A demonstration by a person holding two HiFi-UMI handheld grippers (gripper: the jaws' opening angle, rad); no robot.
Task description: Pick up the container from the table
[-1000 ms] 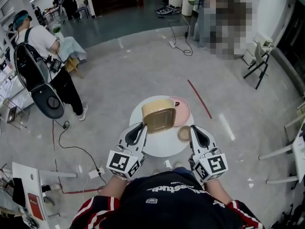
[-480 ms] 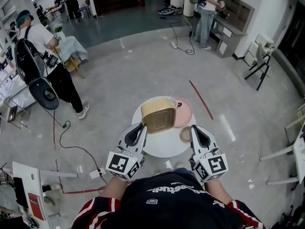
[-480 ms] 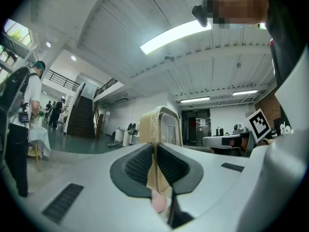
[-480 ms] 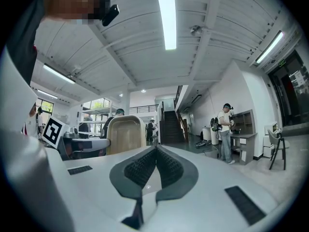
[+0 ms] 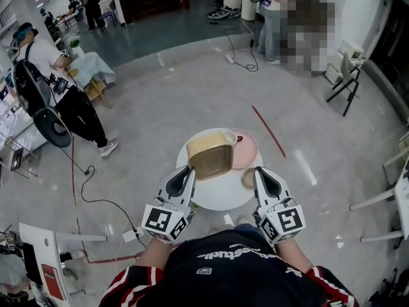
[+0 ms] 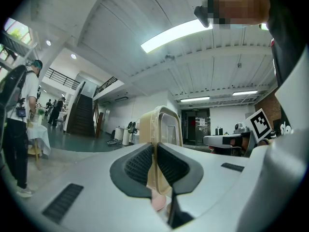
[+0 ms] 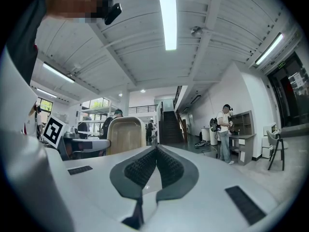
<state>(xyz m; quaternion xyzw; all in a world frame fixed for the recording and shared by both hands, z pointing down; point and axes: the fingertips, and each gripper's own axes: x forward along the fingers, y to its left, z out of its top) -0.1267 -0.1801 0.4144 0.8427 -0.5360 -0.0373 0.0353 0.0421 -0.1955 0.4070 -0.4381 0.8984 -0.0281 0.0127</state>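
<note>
Grey polished floor (image 5: 192, 94) fills most of the head view. A red line (image 5: 268, 132) is marked on it beyond the work area, and a dark cable (image 5: 83, 190) trails across it at left. A person with a backpack (image 5: 45, 62) stands at far left.

Round white tabletop (image 5: 220, 197) sits directly ahead of the operator.

Tan rectangular container (image 5: 211, 155), with rounded corners, is held in the air over the far-left part of the tabletop. In the head view it overlaps the left edge of the pink plate (image 5: 248, 149), which lies on the far side of the tabletop.

Left gripper (image 5: 190, 170) holds level with its jaws pinched on the container's near rim. In the left gripper view the rim passes between the ribbed pads (image 6: 142, 164), and the body of the container (image 6: 166, 124) stands up beyond the left gripper (image 6: 155, 163).

Right gripper (image 5: 261, 171) holds level at the right side of the tabletop. Its jaws are pressed together with nothing between them, confirmed in the right gripper view (image 7: 155, 166). It is clear of the container.

A small round tan item (image 5: 248, 179), kind not determinable, lies on the tabletop just beside the right gripper's tip.
</note>
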